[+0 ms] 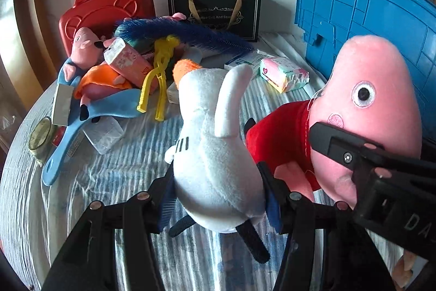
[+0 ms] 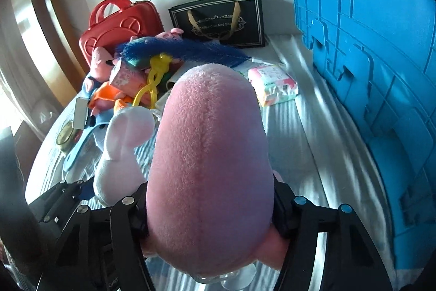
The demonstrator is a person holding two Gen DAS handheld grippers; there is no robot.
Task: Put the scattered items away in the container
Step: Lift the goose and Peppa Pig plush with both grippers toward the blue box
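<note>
Closest to my left lens is the white plush bird (image 1: 215, 154), pinched at its lower body by my left tool (image 1: 218, 198), whose pads press into both flanks; its orange tip points at the heap behind; my right tool (image 2: 209, 212) sits either side of the pink pig plush (image 2: 209, 154), the pads at the head's sides, though I cannot tell whether they actually press in; from the left view that pig, in its red dress, hangs just right of the bird; both hang above the striped bed (image 1: 122, 154); the blue crate (image 2: 368, 45) stands tilted at the right edge; further back lie a yellow clip (image 1: 158, 78), a blue brush (image 1: 185, 32), a tissue pack (image 2: 272, 83), a red case (image 1: 106, 10) and a black bag (image 1: 215, 12)
</note>
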